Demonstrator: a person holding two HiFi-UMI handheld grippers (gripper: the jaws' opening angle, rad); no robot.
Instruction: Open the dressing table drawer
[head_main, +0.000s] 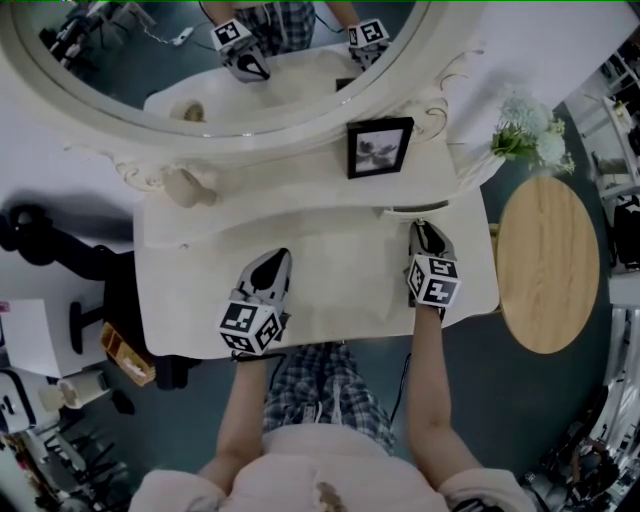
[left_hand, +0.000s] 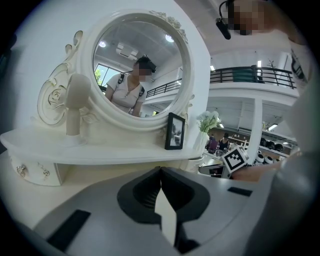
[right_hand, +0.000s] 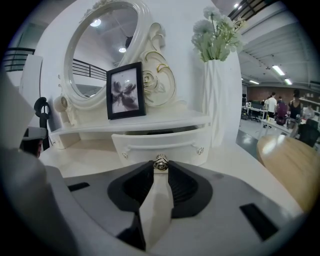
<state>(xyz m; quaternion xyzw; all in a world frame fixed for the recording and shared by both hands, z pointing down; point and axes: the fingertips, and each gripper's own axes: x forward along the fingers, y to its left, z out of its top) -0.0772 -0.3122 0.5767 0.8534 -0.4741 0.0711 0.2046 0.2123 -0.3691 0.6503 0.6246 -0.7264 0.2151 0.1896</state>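
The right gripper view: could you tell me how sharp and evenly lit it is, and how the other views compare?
Right gripper view: fisheye bending with black corners, yet the knob in the right claw is sharp and the drawer is evenly lit, with no harsh shadow. Left gripper view: same bending, with bright glints in the mirror. Head view: duller and bluish, curved towards the edges.

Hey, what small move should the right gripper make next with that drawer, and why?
Probably a short, straight pull back toward the person. The right gripper is shut on the knob, and the drawer sits only slightly out from under the shelf, so it likely needs more travel to open.
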